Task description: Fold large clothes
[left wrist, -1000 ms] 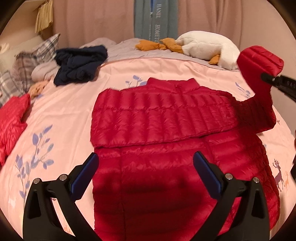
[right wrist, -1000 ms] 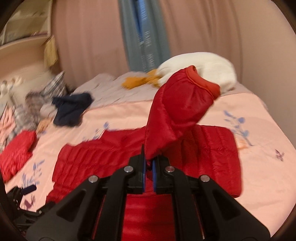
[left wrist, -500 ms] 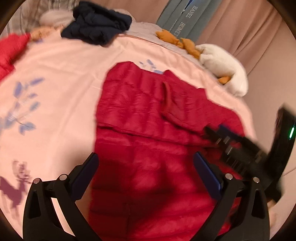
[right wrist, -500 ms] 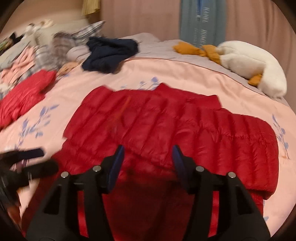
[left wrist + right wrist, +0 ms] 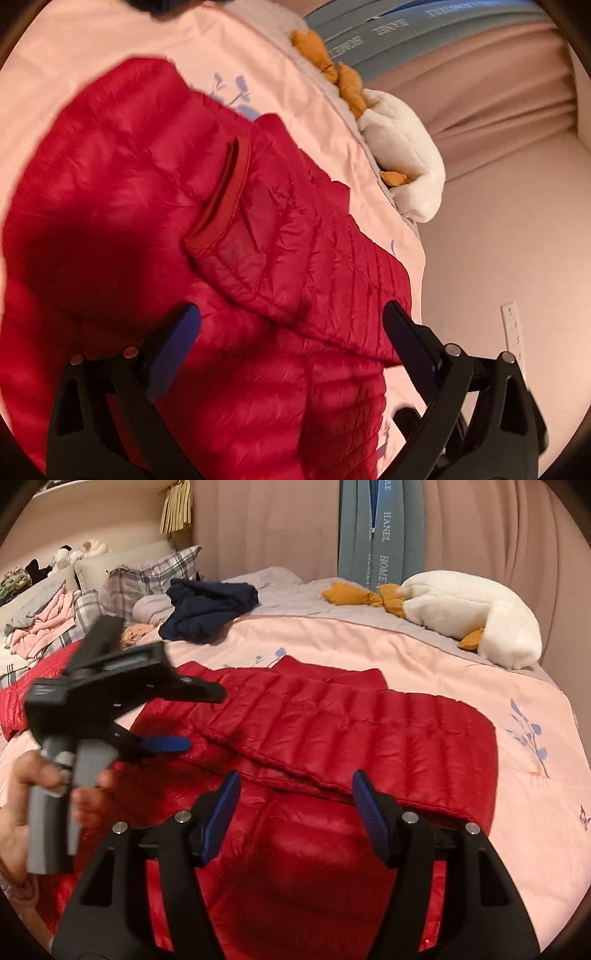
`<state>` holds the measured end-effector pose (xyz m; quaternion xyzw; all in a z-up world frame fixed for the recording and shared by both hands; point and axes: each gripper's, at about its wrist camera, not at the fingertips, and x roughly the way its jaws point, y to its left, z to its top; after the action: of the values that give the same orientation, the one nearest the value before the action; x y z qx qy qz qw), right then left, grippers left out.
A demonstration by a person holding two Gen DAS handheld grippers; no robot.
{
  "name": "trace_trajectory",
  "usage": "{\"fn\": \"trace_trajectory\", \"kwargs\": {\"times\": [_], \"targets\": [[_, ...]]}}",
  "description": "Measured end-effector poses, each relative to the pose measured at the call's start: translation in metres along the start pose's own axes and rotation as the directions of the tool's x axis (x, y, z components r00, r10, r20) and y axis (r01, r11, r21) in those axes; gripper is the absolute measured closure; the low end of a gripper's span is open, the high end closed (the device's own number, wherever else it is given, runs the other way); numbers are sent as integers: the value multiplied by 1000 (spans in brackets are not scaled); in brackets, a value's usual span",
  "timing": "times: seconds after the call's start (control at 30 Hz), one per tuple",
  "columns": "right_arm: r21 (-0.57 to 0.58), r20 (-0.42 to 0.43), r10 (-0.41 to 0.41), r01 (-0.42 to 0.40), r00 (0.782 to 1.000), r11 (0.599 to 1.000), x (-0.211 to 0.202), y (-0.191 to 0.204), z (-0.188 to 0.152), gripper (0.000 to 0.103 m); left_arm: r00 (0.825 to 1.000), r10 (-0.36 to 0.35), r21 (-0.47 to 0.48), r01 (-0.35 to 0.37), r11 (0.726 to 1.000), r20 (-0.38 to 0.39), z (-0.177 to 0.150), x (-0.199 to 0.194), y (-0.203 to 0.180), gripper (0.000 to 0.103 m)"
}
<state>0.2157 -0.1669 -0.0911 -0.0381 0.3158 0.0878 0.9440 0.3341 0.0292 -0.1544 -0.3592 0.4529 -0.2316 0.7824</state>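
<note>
A red quilted puffer jacket lies flat on the pink bedsheet, both sleeves folded across its chest. In the left wrist view the upper sleeve's cuff rests on the jacket. My right gripper hovers over the jacket's lower body; its jaws are opening and nothing is between them. My left gripper stands wide open over the jacket's right side, empty. In the right wrist view a hand holds the left gripper above the jacket's left edge, rolled onto its side.
A navy garment, plaid pillows and a pink clothes pile lie at the bed's head. A second red garment is at the left. A white plush goose lies back right. A wall borders the bed's right side.
The right gripper opened and let go of the sleeve, which now lies folded across the jacket. Both grippers came down toward the jacket. The left gripper rolled and swung right.
</note>
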Motion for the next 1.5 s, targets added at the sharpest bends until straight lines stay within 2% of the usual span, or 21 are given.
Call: {"fn": "trace_trajectory", "kwargs": {"times": [0.2,0.4,0.5,0.67,0.73,0.8,0.87,0.93,1.03,1.13,1.27,1.37,1.43,1.5], "targets": [[-14,26,-14,14,1000,1000,-8,-6,-2,39,1000,2,-32,-1,999,25,9,14,-1,5],[-12,40,-7,8,999,1000,-10,-9,-1,39,999,41,-35,-40,999,35,17,21,-4,18],[-6,48,-7,8,999,1000,-12,-10,-2,39,998,54,-40,-53,998,39,18,23,-4,20],[-5,51,-7,8,999,1000,-13,-11,-1,39,995,88,-42,-86,995,42,18,25,-1,39],[-6,53,-10,10,999,1000,-14,-10,-1,39,995,94,-45,-92,995,39,17,24,3,50],[-4,52,-11,11,999,1000,-14,-11,-1,39,995,97,-53,-95,994,31,18,25,6,55],[-5,53,-14,15,998,1000,-14,-10,-1,39,995,98,-55,-97,994,29,19,25,9,64],[-4,51,-18,19,999,1000,-14,-10,-1,39,994,104,-55,-103,993,32,19,25,10,82],[1,45,-20,20,999,1000,-13,-10,-1,39,993,104,-43,-102,994,63,20,18,8,95],[12,44,-21,20,999,1000,-15,-12,-1,39,988,99,-24,-97,995,118,18,4,1,96],[45,41,-25,23,999,999,-20,-22,-3,39,970,110,21,-117,993,218,13,-34,-7,96],[84,9,-41,40,999,996,-18,-36,-6,39,954,160,15,-169,985,252,11,-57,6,96],[118,-12,-44,45,999,992,-15,-46,-9,39,948,216,22,-228,974,233,10,-61,17,96],[150,-34,-62,66,998,986,-11,-57,-12,39,944,250,-4,-256,967,215,10,-62,29,95]]}}
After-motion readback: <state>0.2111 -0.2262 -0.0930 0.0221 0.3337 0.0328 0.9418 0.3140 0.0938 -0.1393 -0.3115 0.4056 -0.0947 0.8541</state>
